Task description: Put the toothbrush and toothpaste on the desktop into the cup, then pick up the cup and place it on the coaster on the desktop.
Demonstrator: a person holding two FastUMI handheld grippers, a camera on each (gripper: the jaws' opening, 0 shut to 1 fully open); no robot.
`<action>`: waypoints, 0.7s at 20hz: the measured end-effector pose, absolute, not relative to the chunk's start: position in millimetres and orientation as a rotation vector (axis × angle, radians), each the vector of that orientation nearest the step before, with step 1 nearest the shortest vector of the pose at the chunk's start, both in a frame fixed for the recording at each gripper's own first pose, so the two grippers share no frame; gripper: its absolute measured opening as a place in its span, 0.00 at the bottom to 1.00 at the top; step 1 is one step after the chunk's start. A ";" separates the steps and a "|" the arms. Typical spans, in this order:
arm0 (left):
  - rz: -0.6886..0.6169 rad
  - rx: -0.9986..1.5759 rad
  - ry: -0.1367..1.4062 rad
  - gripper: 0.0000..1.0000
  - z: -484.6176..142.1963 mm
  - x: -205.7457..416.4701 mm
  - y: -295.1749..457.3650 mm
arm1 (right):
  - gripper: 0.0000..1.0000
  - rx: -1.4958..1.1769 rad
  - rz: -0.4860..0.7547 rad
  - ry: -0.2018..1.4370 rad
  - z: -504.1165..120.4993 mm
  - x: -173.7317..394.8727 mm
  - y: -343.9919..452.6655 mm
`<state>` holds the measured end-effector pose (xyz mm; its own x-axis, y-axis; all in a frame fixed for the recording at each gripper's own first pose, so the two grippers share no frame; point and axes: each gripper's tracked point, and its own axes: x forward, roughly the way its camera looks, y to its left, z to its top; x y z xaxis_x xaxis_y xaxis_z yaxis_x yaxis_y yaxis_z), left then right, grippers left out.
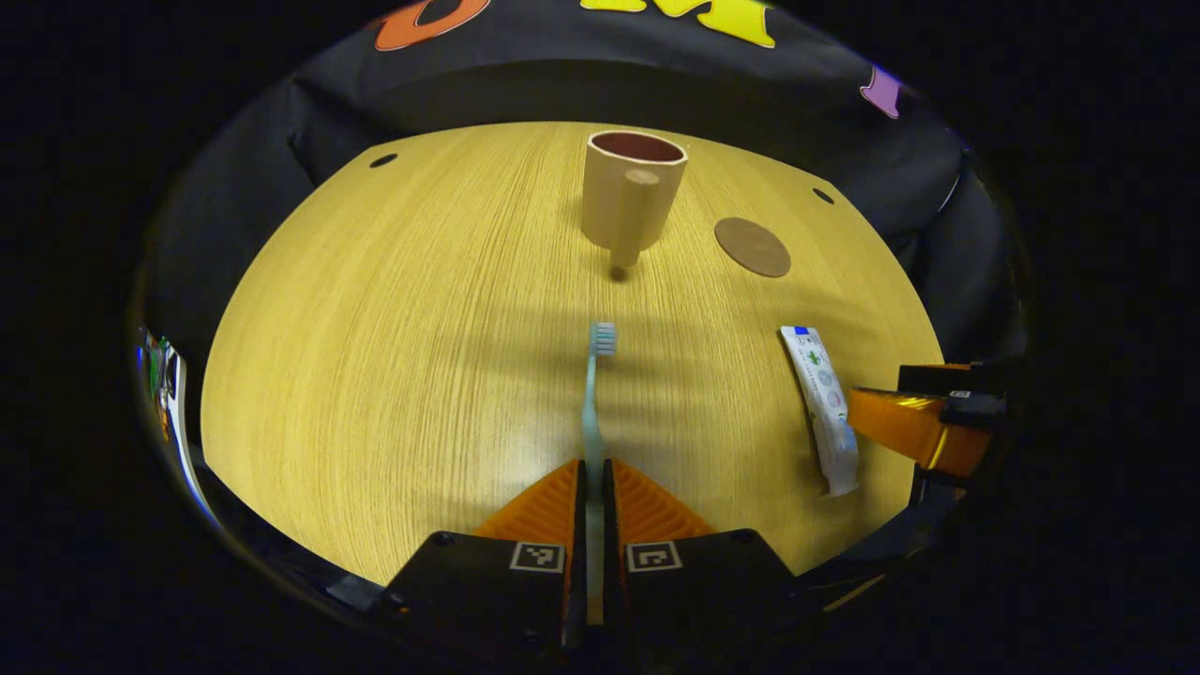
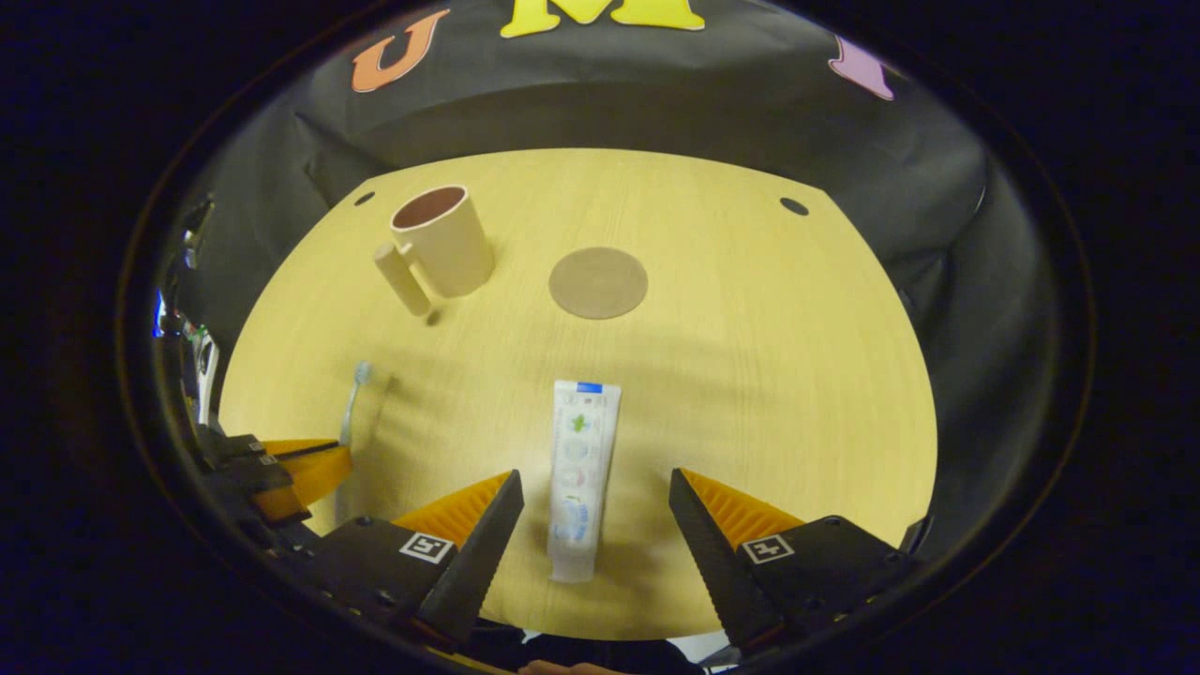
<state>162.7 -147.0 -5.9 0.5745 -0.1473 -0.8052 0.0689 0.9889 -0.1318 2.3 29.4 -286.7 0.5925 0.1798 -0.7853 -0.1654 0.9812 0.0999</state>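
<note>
- left gripper view: wooden surface (image 1: 394,356) seen from low over its near edge. the left gripper (image 1: 592,478) has its fingers clenched on the handle of the toothbrush (image 1: 593,394), which runs straight ahead with its bristle head pointing toward the cup (image 1: 626,192).
- same view: the cup stands upright toward the far side, its handle facing the camera. the round coaster (image 1: 752,247) lies just to the cup's right, apart from it and bare. the toothpaste (image 1: 821,403) lies flat at the right, with the other gripper next to it.
- right gripper view: the right gripper (image 2: 592,492) hovers with its fingers spread wide, one on each side of the toothpaste (image 2: 579,473), neither pressing on it. the tube lies flat on the surface with its cap end nearest the camera.
- same view: the cup (image 2: 445,239) stands at the far left, the coaster (image 2: 598,282) beside it at centre. the toothbrush (image 2: 354,398) shows at the left, held by the other gripper.
- progress, as judged: nothing appears to be in the cup yet. the toothbrush is gripped, the toothpaste is only straddled, and the cup's move to the coaster is still to do.
</note>
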 end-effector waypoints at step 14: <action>-0.079 -0.057 0.691 0.10 93.8 225.1 -113.7 | 0.40 0.018 0.172 1.086 -324.2 -3.9 38.8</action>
<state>225.1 -113.7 93.8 0.7676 -0.0918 -0.6343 0.0541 0.9954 -0.0786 -3.9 38.8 -324.2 0.4543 0.1479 -0.8785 -0.1303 0.9866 0.0987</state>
